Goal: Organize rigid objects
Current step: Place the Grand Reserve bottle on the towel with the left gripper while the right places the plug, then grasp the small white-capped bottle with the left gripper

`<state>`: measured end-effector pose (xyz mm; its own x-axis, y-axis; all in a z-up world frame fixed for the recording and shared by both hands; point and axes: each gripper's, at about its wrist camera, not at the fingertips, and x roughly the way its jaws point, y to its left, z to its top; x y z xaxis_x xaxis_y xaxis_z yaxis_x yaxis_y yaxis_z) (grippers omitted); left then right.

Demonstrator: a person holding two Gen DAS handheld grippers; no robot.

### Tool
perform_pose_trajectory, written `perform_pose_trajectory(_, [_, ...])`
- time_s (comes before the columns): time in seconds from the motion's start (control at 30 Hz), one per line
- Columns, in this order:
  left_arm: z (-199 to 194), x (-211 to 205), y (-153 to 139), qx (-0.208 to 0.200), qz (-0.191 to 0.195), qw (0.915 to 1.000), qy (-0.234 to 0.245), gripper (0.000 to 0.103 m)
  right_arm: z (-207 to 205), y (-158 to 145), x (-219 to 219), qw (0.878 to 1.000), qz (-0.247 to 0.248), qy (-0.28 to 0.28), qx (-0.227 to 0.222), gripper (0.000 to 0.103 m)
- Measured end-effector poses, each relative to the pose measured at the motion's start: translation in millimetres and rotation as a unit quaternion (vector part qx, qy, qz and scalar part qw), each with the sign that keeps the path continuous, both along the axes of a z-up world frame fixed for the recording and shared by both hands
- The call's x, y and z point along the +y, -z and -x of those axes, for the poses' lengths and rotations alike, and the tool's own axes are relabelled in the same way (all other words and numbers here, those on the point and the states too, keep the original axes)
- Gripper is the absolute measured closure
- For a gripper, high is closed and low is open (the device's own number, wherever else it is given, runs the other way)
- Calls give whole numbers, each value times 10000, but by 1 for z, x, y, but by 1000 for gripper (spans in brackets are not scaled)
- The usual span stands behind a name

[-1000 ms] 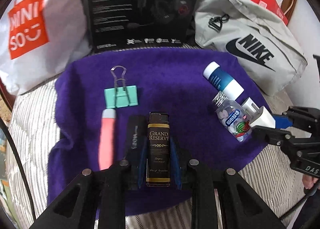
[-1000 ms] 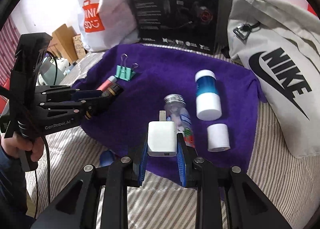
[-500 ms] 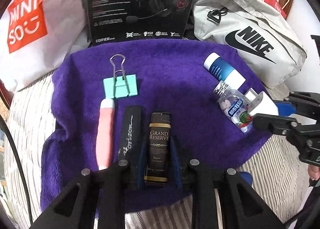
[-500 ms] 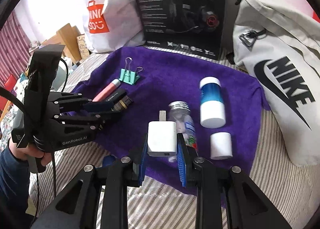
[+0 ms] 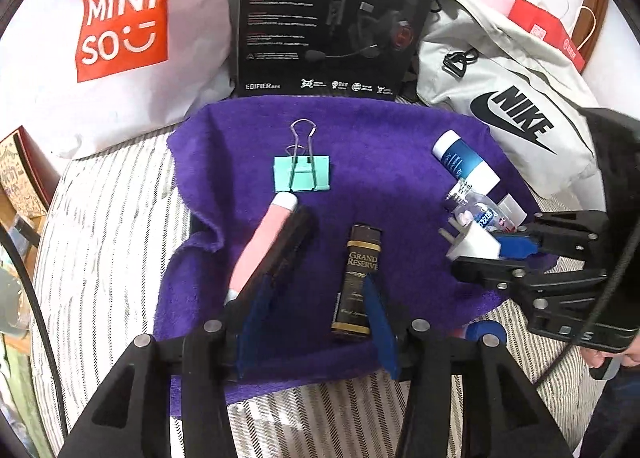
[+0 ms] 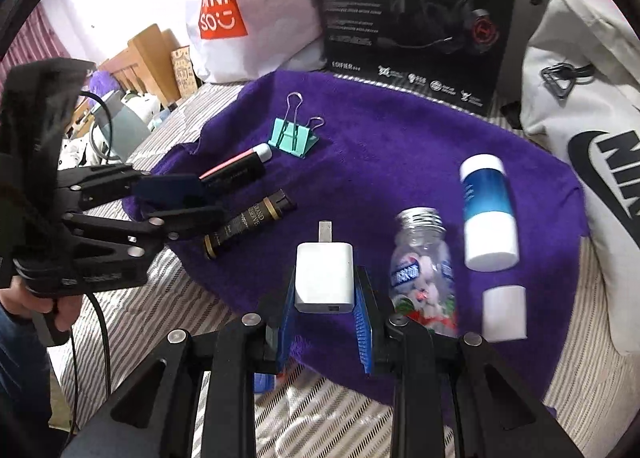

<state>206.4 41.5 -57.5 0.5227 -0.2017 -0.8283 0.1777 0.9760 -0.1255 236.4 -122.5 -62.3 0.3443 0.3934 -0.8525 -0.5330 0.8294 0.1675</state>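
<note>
On the purple towel (image 5: 380, 138) lie a mint binder clip (image 5: 302, 174), a pink tube (image 5: 262, 248), a black bar (image 5: 286, 246) beside it, and a dark "Grand Reserve" stick (image 5: 356, 282). My left gripper (image 5: 316, 310) is open; the stick lies against its right finger, the black bar by its left. My right gripper (image 6: 324, 310) is shut on a white charger plug (image 6: 325, 278), held just above the towel's front edge. A clear candy bottle (image 6: 422, 270), a blue-and-white bottle (image 6: 486, 206) and a white cap (image 6: 504, 312) lie to its right.
A Miniso bag (image 5: 120, 38), a black headset box (image 5: 332, 18) and a grey Nike bag (image 5: 508, 110) stand behind the towel. The towel lies on a striped bed cover (image 5: 112, 238). A blue round object (image 5: 484, 332) sits off the towel's front right.
My left gripper has opened and let go of the Grand Reserve stick, which now lies on the towel. The pink tube and black bar have tilted. My right gripper still holds the plug.
</note>
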Motion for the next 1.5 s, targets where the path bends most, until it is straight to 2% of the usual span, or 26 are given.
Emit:
perform_pose_trajectory(0.13, [0, -1, 1, -14, -23, 10000, 5, 57, -6, 10, 5, 9999, 107, 37, 86, 77])
perform_pose_trajectory(0.5, [4, 3, -2, 11, -35, 10000, -55, 56, -8, 14, 12, 9980, 611, -77, -111, 76])
perform_pose_trajectory(0.67, [6, 2, -7, 2, -69, 10000, -13, 55, -8, 14, 10, 9981, 596, -157, -78, 74])
perform_pose_trajectory(0.77, [8, 2, -9, -30, -71, 10000, -3, 54, -9, 13, 6, 9988, 453, -163, 56, 69])
perform_pose_trajectory(0.83, [9, 3, -9, -35, -109, 9999, -15, 54, -8, 12, 4, 9991, 367, -171, 127, 60])
perform_pose_trajectory(0.9, [12, 3, -10, -55, -138, 9999, -4, 54, -5, 11, -1, 9991, 394, -99, 93, 60])
perform_pose_trajectory(1.13, [31, -5, -19, -151, -129, 9998, 69, 54, 19, -9, -28, 9992, 314, 245, -92, 57])
perform_pose_trajectory(1.27, [50, -19, -25, -219, -62, 9995, 218, 54, 43, -23, -51, 9982, 272, 472, -263, 48])
perform_pose_trajectory(1.37, [65, -35, -22, -181, -100, 9991, 358, 54, 65, -30, -72, 9971, 190, 657, -329, 48])
perform_pose_trajectory(1.5, [81, -54, -12, -62, 33, 9987, 514, 54, 93, -29, -97, 9957, 99, 872, -284, 47])
